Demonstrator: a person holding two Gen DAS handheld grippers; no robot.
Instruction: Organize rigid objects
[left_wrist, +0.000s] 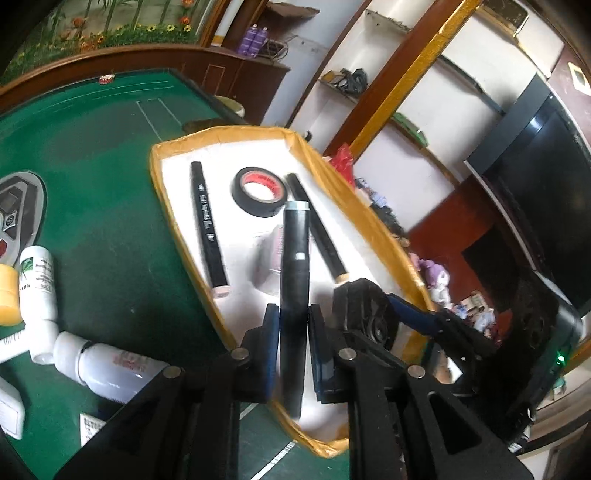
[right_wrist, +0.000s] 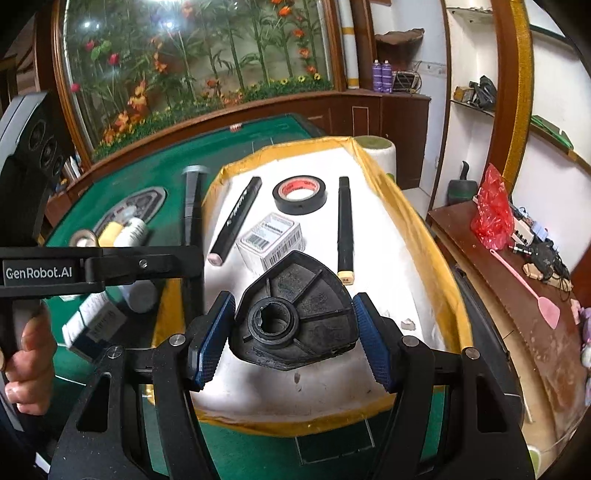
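Note:
A white tray with a yellow taped rim (left_wrist: 325, 173) (right_wrist: 436, 266) lies on the green table. In it are two black markers (left_wrist: 207, 225) (right_wrist: 345, 225), a roll of black tape (left_wrist: 258, 192) (right_wrist: 299, 194) and a small barcoded box (right_wrist: 271, 240). My left gripper (left_wrist: 293, 332) is shut on a long black cylinder (left_wrist: 295, 266), held over the tray's near left rim; it also shows in the right wrist view (right_wrist: 192, 210). My right gripper (right_wrist: 293, 332) is shut on a black triangular plastic part (right_wrist: 299, 314) above the tray's near end.
White bottles (left_wrist: 40, 295) (left_wrist: 107, 369), a yellow cap (left_wrist: 7, 295) and a grey oval device (left_wrist: 14, 214) lie on the green felt (left_wrist: 92, 147) left of the tray. A wooden side table (right_wrist: 517, 314) with a red bag (right_wrist: 493, 210) stands right.

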